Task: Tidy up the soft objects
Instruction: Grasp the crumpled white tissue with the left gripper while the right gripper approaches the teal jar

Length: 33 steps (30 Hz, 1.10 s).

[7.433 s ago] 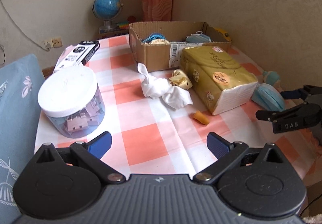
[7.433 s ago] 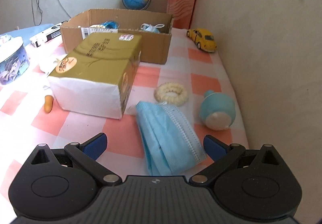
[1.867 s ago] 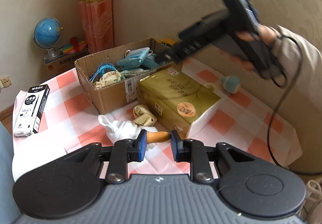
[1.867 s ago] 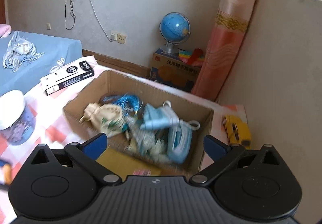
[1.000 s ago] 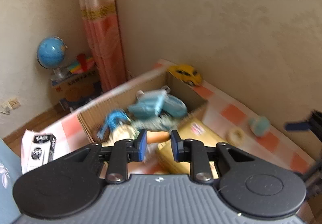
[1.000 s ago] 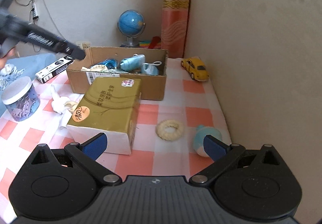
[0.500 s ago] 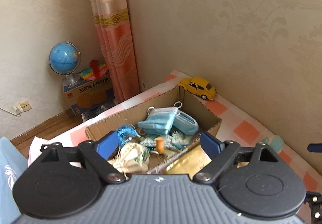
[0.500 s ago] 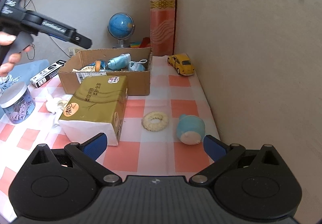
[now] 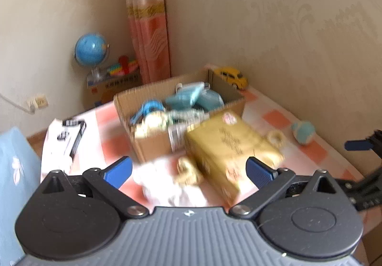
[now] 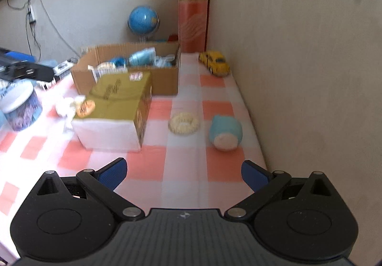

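A cardboard box (image 9: 155,144) (image 10: 164,79) at the back of the checked table holds blue masks (image 9: 191,98) and other soft things. My left gripper (image 9: 188,171) is open and empty, above the white cloth (image 9: 167,184) and a beige soft piece (image 9: 188,170) in front of the box. My right gripper (image 10: 182,174) is open and empty over the table's near right part. Ahead of it lie a cream ring (image 10: 183,122) and a teal plush (image 10: 225,133). Both also show in the left wrist view, the ring (image 9: 277,138) and the plush (image 9: 303,130).
A gold tissue pack (image 9: 229,146) (image 10: 114,103) lies in front of the box. A yellow toy car (image 10: 214,63) stands by the wall. A lidded jar (image 10: 20,106) and a black-and-white carton (image 9: 69,137) are at the left. The wall runs along the table's right edge.
My left gripper has pulled back from over the box, open and empty; the orange piece it dropped in is no longer visible. My right gripper has come slightly closer to the ring and plush.
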Each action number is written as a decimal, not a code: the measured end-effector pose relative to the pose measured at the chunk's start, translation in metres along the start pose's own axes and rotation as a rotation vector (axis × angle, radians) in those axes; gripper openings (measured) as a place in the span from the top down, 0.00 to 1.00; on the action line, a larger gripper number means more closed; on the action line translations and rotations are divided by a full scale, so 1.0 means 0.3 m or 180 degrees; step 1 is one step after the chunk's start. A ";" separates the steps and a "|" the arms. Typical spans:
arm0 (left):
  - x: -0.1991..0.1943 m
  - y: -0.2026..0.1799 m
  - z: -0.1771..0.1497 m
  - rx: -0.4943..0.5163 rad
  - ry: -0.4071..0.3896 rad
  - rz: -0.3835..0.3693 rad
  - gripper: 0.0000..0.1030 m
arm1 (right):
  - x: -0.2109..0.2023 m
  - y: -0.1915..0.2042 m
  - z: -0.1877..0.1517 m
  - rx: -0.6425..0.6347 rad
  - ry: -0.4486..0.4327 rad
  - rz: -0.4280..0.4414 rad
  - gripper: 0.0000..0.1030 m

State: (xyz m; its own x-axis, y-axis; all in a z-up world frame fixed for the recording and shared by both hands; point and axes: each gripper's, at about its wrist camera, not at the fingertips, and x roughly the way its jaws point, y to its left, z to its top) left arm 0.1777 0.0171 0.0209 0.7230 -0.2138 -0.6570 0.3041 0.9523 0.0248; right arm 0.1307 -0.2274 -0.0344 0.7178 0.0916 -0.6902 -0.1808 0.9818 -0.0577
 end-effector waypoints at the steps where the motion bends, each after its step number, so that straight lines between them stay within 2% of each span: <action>1: -0.007 -0.003 -0.020 -0.0027 0.0016 -0.0005 0.02 | 0.013 -0.001 -0.009 -0.0014 0.0049 -0.0033 0.00; 6: -0.013 -0.026 -0.108 0.0020 0.0054 0.0075 0.02 | 0.065 -0.006 -0.047 -0.0023 0.0272 -0.0061 0.00; 10: 0.022 -0.043 -0.170 0.0093 0.0223 0.0057 0.02 | 0.086 -0.008 -0.063 0.0008 0.0344 -0.0042 0.00; 16: 0.079 -0.044 -0.220 0.0093 0.0285 0.0239 0.02 | 0.118 0.003 -0.071 -0.0034 0.0433 -0.0069 0.00; 20: 0.114 -0.038 -0.223 0.0089 0.0293 0.0286 0.02 | 0.122 -0.006 -0.071 0.0024 0.0446 0.0008 0.00; 25: 0.152 -0.025 -0.209 0.0059 0.0267 0.0334 0.02 | 0.106 0.006 -0.090 -0.0098 0.0385 0.0127 0.00; 30: 0.176 0.001 -0.178 -0.0087 0.0224 0.0282 0.02 | 0.101 0.008 -0.096 -0.0088 0.0333 0.0114 0.00; 33: 0.186 0.006 -0.157 -0.0071 0.0164 0.0270 0.02 | 0.109 0.010 -0.089 -0.0082 0.0348 0.0104 0.00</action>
State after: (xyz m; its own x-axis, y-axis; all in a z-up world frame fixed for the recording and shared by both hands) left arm 0.1896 0.0172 -0.0512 0.7126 -0.1211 -0.6910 0.2288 0.9712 0.0658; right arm 0.1357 -0.2259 -0.0763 0.6340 0.1033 -0.7664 -0.2212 0.9739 -0.0517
